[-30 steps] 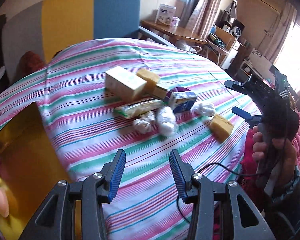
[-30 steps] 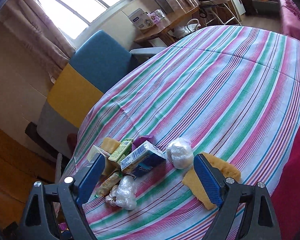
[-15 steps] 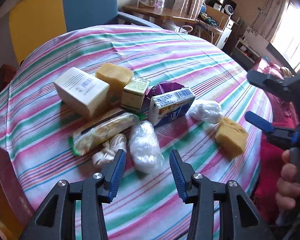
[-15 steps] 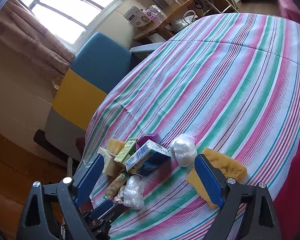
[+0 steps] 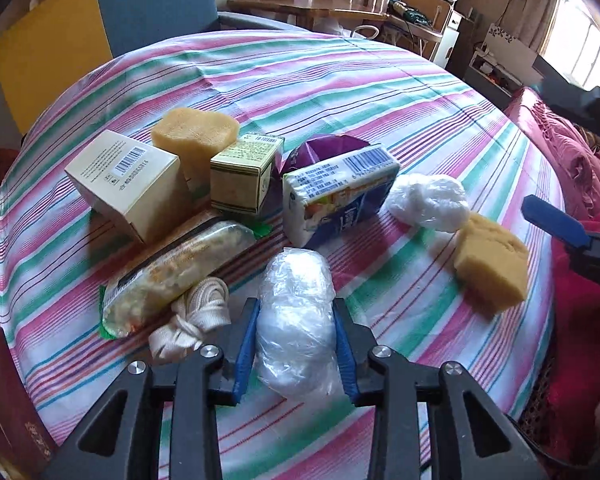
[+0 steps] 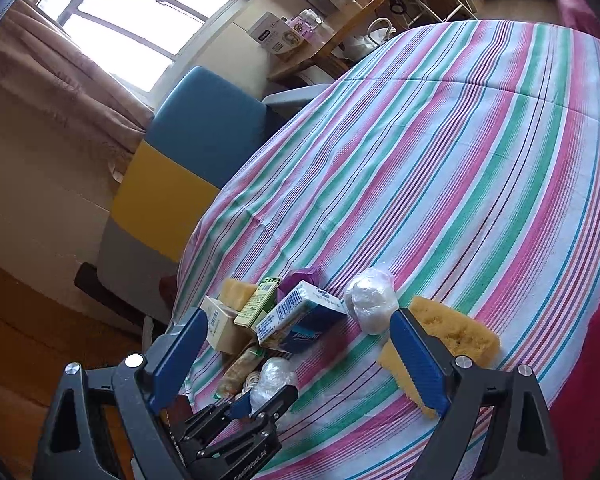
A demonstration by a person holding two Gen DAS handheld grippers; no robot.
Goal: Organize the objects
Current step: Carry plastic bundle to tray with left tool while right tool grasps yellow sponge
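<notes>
A cluster of objects lies on the striped tablecloth (image 5: 340,80). My left gripper (image 5: 294,354) has its blue pads on both sides of a white plastic-wrapped bundle (image 5: 296,320), touching it; it also shows in the right wrist view (image 6: 272,378). Around it lie a rolled white cord (image 5: 192,326), a snack packet (image 5: 172,280), a cream box (image 5: 128,184), a small green carton (image 5: 244,176), a blue tissue pack (image 5: 336,196), a second wrapped bundle (image 5: 428,200) and two yellow sponges (image 5: 492,268) (image 5: 194,136). My right gripper (image 6: 296,356) is wide open and empty, above the near sponge (image 6: 448,332).
A purple bag (image 5: 324,148) sits behind the tissue pack. A dark red box (image 5: 4,392) stands at the table's left edge. A blue and yellow chair (image 5: 100,24) is behind the table, with a wooden desk (image 5: 308,4) beyond. Red bedding (image 5: 572,160) lies to the right.
My left gripper moved forward and down over the table until its pads closed in around the plastic-wrapped bundle. My right gripper stayed open and barely shifted.
</notes>
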